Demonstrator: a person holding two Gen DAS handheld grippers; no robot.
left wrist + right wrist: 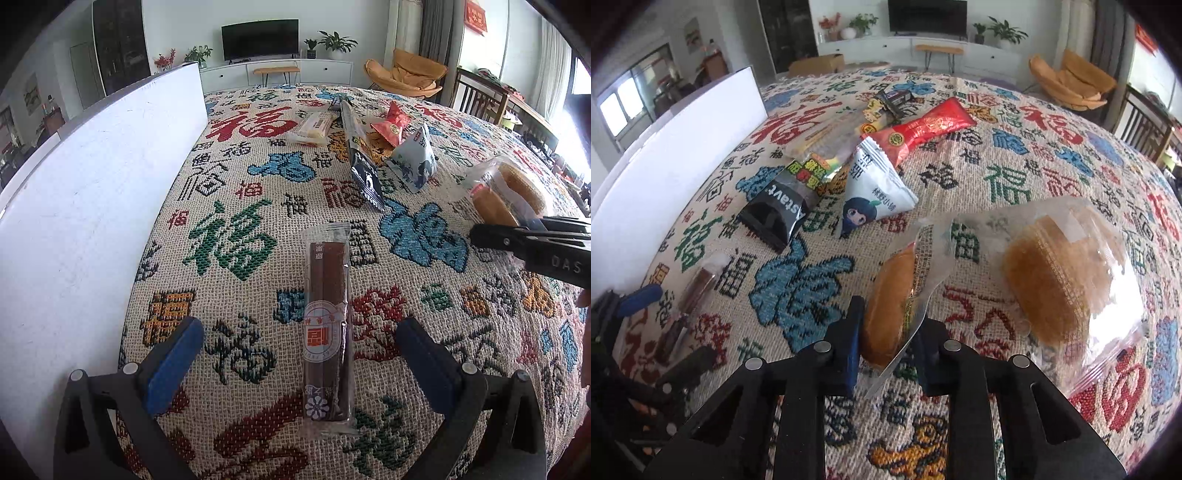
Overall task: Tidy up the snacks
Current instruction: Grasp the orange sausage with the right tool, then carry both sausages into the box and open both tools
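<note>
My left gripper [299, 354] is open, its blue pads on either side of a long brown snack bar [327, 321] in clear wrap lying on the patterned tablecloth. My right gripper [888, 328] is shut on a small bun in clear wrap [892, 302]; it shows at the right of the left wrist view [491, 206]. A second wrapped round bun [1052, 277] lies just right of it. Farther back lie a black packet [783, 206], a white triangular packet [875, 192] and a red packet [923, 129].
A white box [92, 206] stands along the left edge of the table. More snack packets [314, 125] lie at the far middle. The woven tablecloth [229, 243] covers the table. An orange chair [410, 74] and a TV cabinet stand beyond.
</note>
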